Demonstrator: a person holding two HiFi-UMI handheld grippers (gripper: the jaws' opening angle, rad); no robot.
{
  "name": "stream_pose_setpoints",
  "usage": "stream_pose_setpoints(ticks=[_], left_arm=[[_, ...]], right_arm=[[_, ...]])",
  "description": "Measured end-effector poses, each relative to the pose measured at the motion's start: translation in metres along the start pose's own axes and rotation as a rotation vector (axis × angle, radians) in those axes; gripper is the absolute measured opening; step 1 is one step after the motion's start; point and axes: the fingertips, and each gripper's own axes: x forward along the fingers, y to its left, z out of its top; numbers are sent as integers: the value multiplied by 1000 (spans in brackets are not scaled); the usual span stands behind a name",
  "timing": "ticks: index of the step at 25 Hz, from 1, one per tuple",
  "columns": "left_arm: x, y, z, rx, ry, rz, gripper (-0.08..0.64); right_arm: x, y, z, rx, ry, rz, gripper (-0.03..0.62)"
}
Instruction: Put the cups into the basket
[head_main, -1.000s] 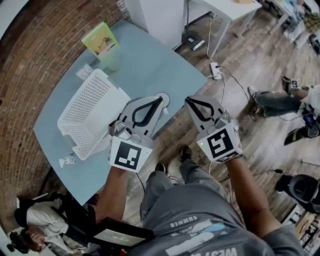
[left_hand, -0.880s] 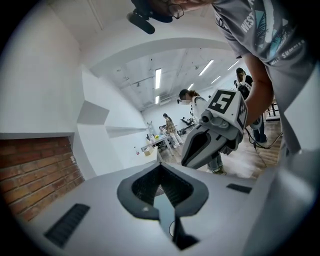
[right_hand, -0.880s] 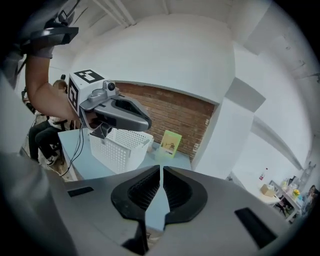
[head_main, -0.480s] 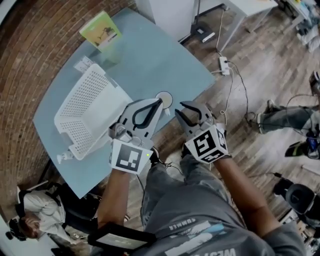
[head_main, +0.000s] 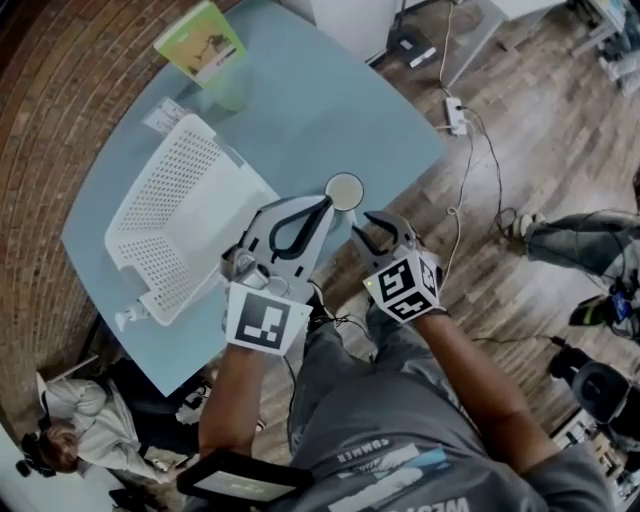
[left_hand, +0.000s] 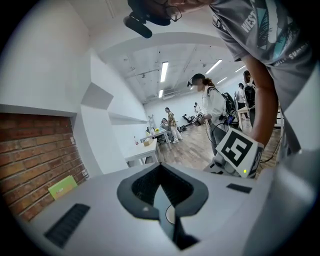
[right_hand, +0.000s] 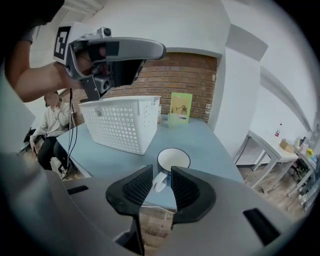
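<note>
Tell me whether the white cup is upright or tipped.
Upright: the white cup shows its round mouth facing up, base on the blue table.

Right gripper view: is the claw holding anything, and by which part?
Nothing. The right claw has just been opening, jaws apart; the white cup sits ahead, handle showing in the gap, untouched.

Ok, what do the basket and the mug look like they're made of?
Basket: white moulded plastic, matte; thin walls with a regular grid of holes. Mug: smooth white body with a thin dark rim line, so enamelled metal or glazed ceramic; the look leaves that open.
</note>
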Motion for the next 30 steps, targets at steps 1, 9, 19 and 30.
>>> stream_pose_setpoints(ticks=[1,9,19,30], left_arm=[[-1,0,-2,-3,-1,-1,0],[-5,-1,-16,8,25,-7,0],[-1,-8,-15,-24,-20,-12,0],[-7,-4,-17,-10,8,-8,0]], right_arm=[[4,2,-4,8,8,-1,104],[34,7,-24,32,64,-26,129],[58,-1,-40,46,126,-54,129],[63,-4,-45,85,108,-61,80]])
